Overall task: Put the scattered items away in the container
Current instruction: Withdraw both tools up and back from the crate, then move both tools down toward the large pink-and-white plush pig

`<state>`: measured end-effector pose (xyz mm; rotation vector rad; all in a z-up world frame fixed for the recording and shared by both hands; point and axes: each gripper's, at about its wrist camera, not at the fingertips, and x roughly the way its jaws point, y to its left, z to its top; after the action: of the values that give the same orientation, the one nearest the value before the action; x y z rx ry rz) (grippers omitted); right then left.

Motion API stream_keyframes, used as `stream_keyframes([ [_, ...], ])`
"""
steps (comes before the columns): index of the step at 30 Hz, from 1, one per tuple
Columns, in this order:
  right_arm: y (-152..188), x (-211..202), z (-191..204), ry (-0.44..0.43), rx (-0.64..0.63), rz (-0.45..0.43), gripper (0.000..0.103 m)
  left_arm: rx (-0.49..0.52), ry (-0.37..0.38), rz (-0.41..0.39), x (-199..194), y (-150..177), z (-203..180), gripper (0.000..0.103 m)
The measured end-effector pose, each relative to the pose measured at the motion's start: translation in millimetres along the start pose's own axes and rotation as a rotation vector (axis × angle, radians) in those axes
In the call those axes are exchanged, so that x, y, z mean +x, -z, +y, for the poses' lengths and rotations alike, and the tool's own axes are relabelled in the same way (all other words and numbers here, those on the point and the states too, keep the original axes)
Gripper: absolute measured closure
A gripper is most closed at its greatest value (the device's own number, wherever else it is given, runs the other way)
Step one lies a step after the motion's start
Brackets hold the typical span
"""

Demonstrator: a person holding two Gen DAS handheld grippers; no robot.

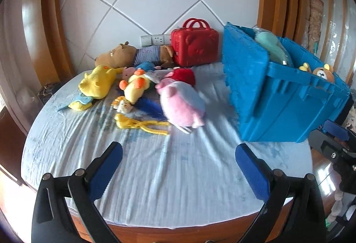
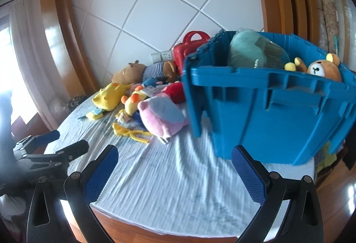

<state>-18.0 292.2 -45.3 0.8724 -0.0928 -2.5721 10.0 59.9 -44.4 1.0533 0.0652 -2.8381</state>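
Observation:
A blue plastic crate [image 1: 278,107] [image 2: 273,118] stands on the right of the round bed, holding a teal plush [image 2: 247,49] and a small brown bear [image 2: 324,69]. Soft toys lie scattered at the far left: a pink pig [image 1: 180,105] [image 2: 160,116], a yellow plush [image 1: 98,83], a yellow duck [image 1: 135,87], a big brown bear in a striped shirt [image 1: 133,54], and a yellow toy tong [image 1: 142,125]. My left gripper [image 1: 178,167] hovers open over the near sheet, empty. My right gripper [image 2: 175,169] is open and empty, near the crate's front.
A red toy suitcase [image 1: 195,45] stands at the back by wall sockets [image 1: 153,39]. The bed's light blue sheet [image 1: 169,176] ends at a wooden rim close below the grippers. Wooden frames flank the tiled headboard wall. The right gripper shows at the left wrist view's right edge.

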Motion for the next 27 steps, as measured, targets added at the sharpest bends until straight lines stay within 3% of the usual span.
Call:
stream_keyframes([
  [17, 18.5, 65.8, 147.9, 0.019, 0.009, 0.052, 0.0, -0.087, -0.041, 0.032, 17.2, 14.2, 192.6, 0.0],
  [27, 3.2, 115.1, 165.7, 0.012, 0.01, 0.093, 0.0, -0.1, -0.047, 0.074, 50.0, 7.3, 215.6, 0.0],
])
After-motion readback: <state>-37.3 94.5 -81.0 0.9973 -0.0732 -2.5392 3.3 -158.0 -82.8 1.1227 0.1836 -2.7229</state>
